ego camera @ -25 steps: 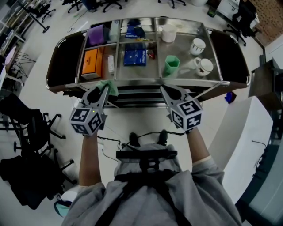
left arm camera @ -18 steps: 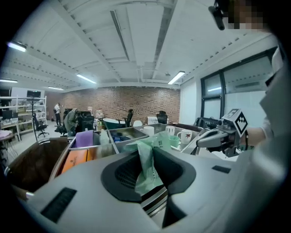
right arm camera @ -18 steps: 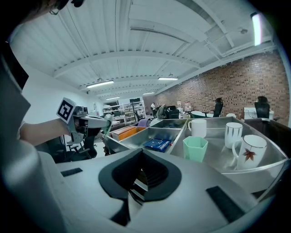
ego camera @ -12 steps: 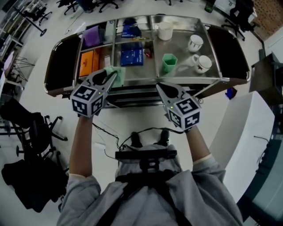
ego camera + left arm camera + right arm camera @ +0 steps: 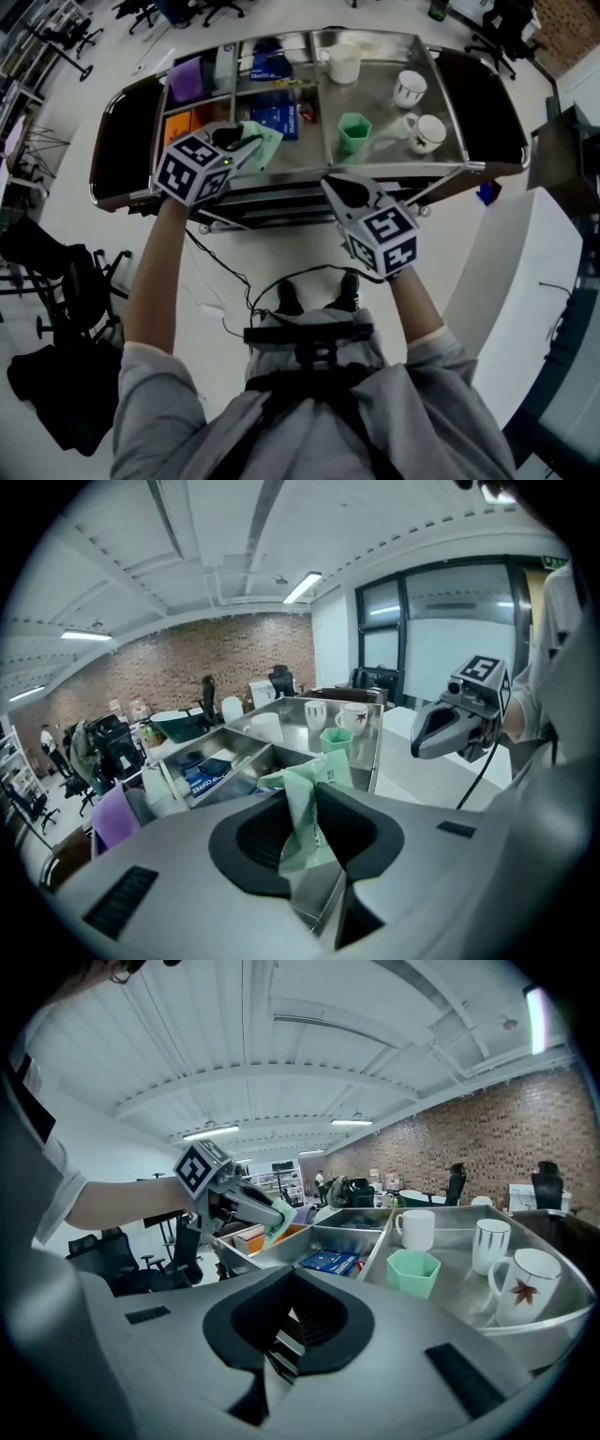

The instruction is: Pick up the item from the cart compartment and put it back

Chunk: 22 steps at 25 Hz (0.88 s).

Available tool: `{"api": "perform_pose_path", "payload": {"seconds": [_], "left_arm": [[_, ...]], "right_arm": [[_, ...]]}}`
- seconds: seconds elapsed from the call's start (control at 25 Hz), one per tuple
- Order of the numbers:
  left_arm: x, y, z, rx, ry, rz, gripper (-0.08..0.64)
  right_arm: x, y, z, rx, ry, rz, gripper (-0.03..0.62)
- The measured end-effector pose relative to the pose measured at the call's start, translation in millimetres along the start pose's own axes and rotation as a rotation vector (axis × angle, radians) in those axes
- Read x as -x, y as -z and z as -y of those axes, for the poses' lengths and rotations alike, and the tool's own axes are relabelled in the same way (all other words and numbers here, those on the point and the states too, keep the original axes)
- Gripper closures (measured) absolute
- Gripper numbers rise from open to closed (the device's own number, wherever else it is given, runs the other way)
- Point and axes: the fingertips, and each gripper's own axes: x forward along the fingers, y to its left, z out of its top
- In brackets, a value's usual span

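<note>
My left gripper (image 5: 240, 142) is shut on a pale green packet (image 5: 262, 145) and holds it above the near edge of the steel cart (image 5: 403, 170), over the left-middle compartments. In the left gripper view the packet (image 5: 306, 803) stands upright, pinched between the jaws. The right gripper view shows the left gripper (image 5: 246, 1206) with the packet (image 5: 278, 1220) from the side. My right gripper (image 5: 339, 190) hangs just in front of the cart's near rim, jaws together, nothing in them.
The cart's compartments hold an orange box (image 5: 176, 124), a purple item (image 5: 186, 79), blue boxes (image 5: 279, 116), a green cup (image 5: 353, 135), two mugs (image 5: 409, 89) (image 5: 427, 132) and a white cup (image 5: 343, 64). Office chairs (image 5: 66, 272) stand at the left, a white desk (image 5: 525, 281) at the right.
My left gripper has carried the green packet forward, from in front of the cart to above its near compartments, and has rolled. The right gripper has stayed put.
</note>
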Motion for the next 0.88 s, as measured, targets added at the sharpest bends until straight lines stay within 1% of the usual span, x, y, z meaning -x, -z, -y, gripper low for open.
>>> {"api": "perform_pose_path", "payload": {"seconds": [0.08,0.24,0.48,0.56,0.72,0.88], "left_arm": [[-11,2,-1,-0.021,0.046,-0.046,0.468],[-32,7,-5,-0.07,0.114,-0.129,0.468],[-58,17,-1,-0.18,0.223,-0.278,0.468],[-66,19,2,-0.205,0.26,-0.314,0.468],[-81,28,2,-0.23,0.298,-0.378,0.468],[-94,41,3,-0.239,0.33,-0.43,0.468]], "right_arm": [[-2,0,1,0.001,-0.002,0.0,0.583],[-3,3,3,-0.001,-0.001,-0.004,0.583],[-2,7,6,-0.012,0.003,-0.01,0.583],[-2,8,7,-0.015,0.005,-0.011,0.583],[-1,11,8,-0.023,0.008,-0.013,0.583],[0,14,10,-0.031,0.014,-0.015,0.583]]}}
